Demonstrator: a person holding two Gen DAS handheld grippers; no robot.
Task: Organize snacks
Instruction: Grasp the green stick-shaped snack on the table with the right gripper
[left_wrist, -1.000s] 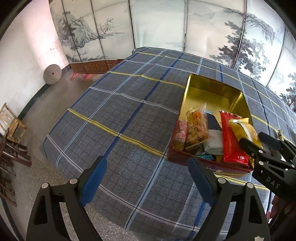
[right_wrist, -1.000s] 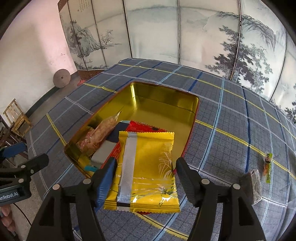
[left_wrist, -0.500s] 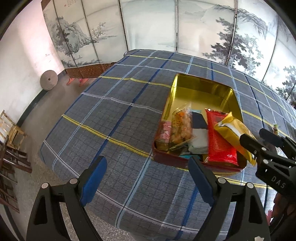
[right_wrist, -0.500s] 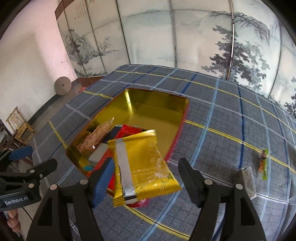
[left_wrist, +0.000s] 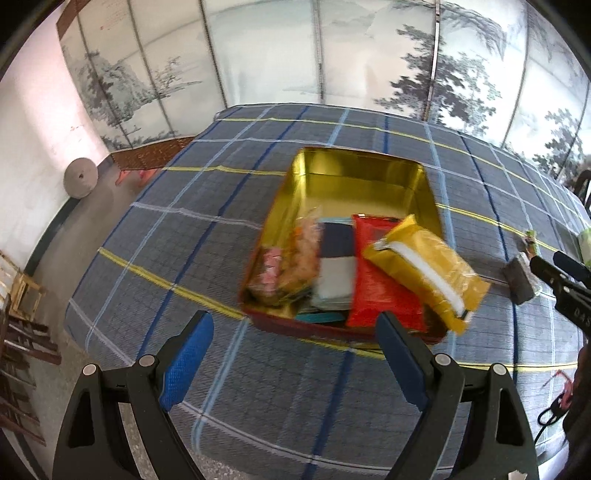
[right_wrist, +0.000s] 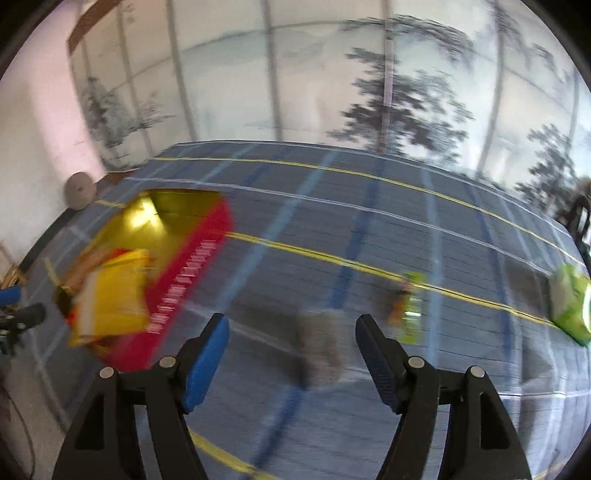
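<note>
Left gripper (left_wrist: 295, 362): black angular frame; blue textured pads (left_wrist: 186, 363); silver round screws at the finger joints; right gripper (right_wrist: 291, 354): matching build; white lettering partly visible on its black body.

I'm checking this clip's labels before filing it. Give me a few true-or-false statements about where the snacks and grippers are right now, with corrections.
1. The yellow packet lies across the tin's near corner. True.
2. The right gripper clamps the yellow packet. False: its jaws are open, with nothing gripped.
3. The far half of the tin is bare. True.
4. The grey packet sits inside the tin. False: it lies on the checked cloth beside it.
5. The left gripper is open. True.
</note>
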